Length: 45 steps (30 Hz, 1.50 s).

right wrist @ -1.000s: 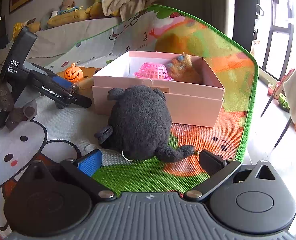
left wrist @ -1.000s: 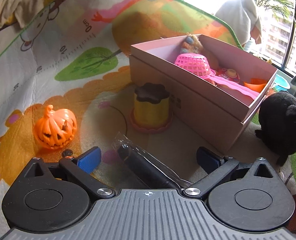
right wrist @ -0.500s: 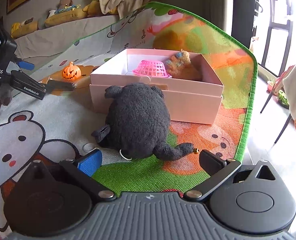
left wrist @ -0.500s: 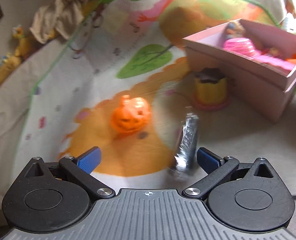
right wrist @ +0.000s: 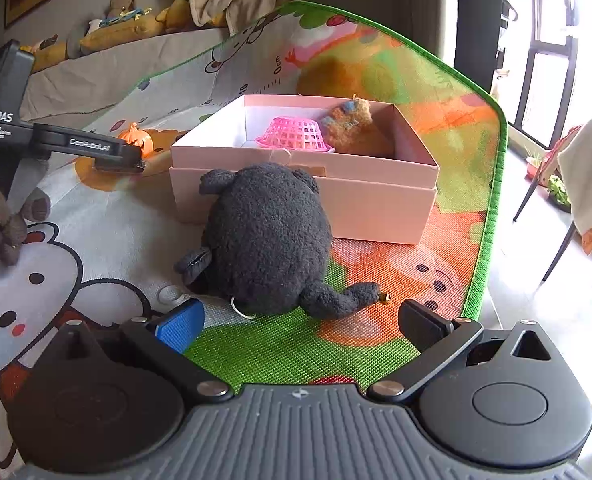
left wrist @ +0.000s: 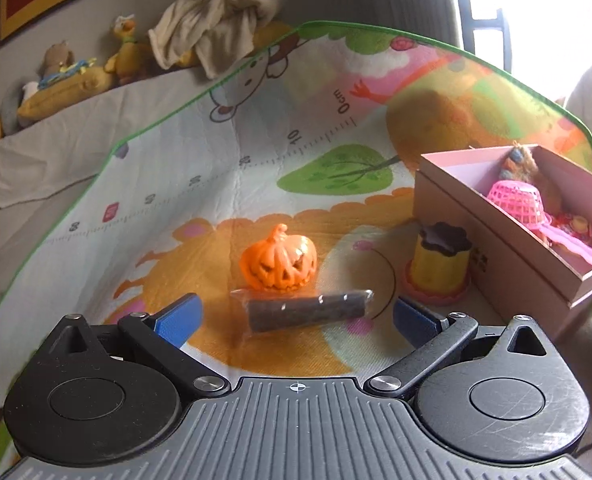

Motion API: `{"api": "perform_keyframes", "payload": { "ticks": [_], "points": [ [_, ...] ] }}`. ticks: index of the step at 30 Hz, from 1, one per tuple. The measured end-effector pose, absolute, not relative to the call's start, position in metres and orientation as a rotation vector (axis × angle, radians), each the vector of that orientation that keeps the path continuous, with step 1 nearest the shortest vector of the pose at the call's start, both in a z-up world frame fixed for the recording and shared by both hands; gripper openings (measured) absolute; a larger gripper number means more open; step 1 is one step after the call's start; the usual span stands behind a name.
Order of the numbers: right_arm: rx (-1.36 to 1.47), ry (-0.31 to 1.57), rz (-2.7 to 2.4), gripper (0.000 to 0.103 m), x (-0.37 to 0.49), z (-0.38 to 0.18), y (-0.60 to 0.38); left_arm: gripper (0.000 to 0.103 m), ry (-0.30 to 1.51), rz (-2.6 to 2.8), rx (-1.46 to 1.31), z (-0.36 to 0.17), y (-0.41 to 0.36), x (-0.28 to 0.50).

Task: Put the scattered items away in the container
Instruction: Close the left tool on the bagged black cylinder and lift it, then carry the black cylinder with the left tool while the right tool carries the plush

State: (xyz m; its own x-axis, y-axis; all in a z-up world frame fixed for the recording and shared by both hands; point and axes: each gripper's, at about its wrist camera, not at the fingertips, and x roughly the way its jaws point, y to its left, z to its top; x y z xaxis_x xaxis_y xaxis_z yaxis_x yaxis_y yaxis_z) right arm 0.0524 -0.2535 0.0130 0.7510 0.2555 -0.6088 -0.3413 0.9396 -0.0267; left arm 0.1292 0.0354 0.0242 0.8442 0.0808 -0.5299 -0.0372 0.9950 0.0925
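Left hand-held gripper (left wrist: 296, 314) has swung away from the pink box (left wrist: 492, 224) toward the open play mat (left wrist: 223, 184). The box, formerly centre-right in the left wrist view, now sits at the right edge. The orange pumpkin toy (left wrist: 278, 259) has moved from the left to just above centre. The dark wrapped cylinder (left wrist: 306, 309) (in clear plastic) pointed away from the camera a second ago; it now lies crosswise between the spread fingers, just in front of the pumpkin. In the right wrist view, the left hand-held gripper (right wrist: 117, 156) points further toward the pumpkin toy (right wrist: 137, 140).

Cartoon play mat (left wrist: 255, 168), draped cloth (left wrist: 215, 20)
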Motion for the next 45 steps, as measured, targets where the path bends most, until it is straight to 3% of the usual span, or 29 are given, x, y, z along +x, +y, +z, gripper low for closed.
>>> {"api": "perform_keyframes", "payload": {
  "ticks": [6, 16, 18, 19, 24, 25, 29, 31, 41, 45],
  "points": [
    [-0.115, 0.664, 0.357, 0.103, 0.057, 0.013, -0.256, 0.103, 0.622, 0.155, 0.169, 0.008, 0.014, 0.162],
    [-0.104, 0.658, 0.375, 0.103, 0.054, 0.015, -0.257, 0.103, 0.701, 0.122, 0.075, 0.004, 0.035, 0.176],
    [-0.138, 0.641, 0.386, 0.103, 0.052, 0.019, -0.253, 0.099, 0.693, 0.114, 0.092, 0.005, 0.035, 0.17],
    [-0.153, 0.635, 0.398, 0.103, 0.051, 0.021, -0.251, 0.089, 0.69, 0.1, 0.104, 0.006, 0.033, 0.166],
    [-0.176, 0.592, 0.433, 0.103, 0.057, 0.033, -0.237, 0.087, 0.688, 0.024, 0.073, 0.014, 0.03, 0.129],
    [-0.174, 0.597, 0.434, 0.101, 0.061, 0.034, -0.235, 0.087, 0.687, 0.005, 0.055, 0.017, 0.029, 0.119],
    [-0.19, 0.626, 0.43, 0.069, 0.071, 0.037, -0.232, 0.088, 0.679, -0.117, -0.031, 0.024, 0.018, 0.067],
    [-0.212, 0.638, 0.441, 0.065, 0.07, 0.039, -0.233, 0.088, 0.682, -0.183, -0.056, 0.023, 0.008, 0.044],
    [-0.345, 0.712, 0.547, 0.063, 0.018, 0.063, -0.251, 0.095, 0.655, -0.293, -0.061, 0.001, -0.024, 0.014],
    [-0.478, 0.668, 0.536, 0.071, -0.001, 0.063, -0.248, 0.097, 0.633, -0.288, -0.074, -0.002, -0.02, 0.012]
  ]
}}
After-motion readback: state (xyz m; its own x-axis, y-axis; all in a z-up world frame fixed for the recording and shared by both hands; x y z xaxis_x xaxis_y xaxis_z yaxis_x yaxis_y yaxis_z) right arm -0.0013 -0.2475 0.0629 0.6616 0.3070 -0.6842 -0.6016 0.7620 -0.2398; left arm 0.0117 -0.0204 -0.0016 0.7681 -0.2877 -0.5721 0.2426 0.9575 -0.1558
